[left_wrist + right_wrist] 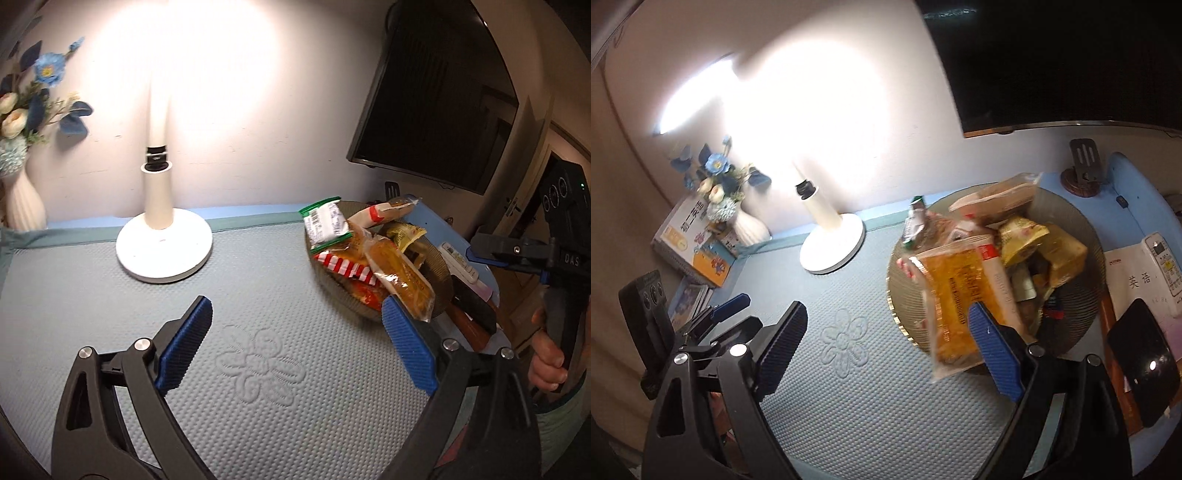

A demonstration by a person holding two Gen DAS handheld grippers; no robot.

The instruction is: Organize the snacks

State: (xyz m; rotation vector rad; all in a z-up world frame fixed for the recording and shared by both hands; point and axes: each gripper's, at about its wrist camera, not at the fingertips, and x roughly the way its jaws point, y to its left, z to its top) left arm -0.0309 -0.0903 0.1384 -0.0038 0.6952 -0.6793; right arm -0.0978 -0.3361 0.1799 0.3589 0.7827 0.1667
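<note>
Both the left gripper (295,343) and right gripper (890,343) gape wide, empty; the orange snack packet (960,295) lies right-forward, nearer the right gripper

Left tool (295,343) and right tool (886,349): black curved arms, ribbed blue pads (186,341), silver pivot screws (142,344).

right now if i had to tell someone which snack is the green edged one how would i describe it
Start at the white lamp base on the blue-grey mat, then look right to the dark round plate heaped with snack packets. The green-edged packet stands at the plate's far left rim, nearest the lamp; its white face with green borders sets it apart from the orange, yellow and red-striped packets beside it.
</note>
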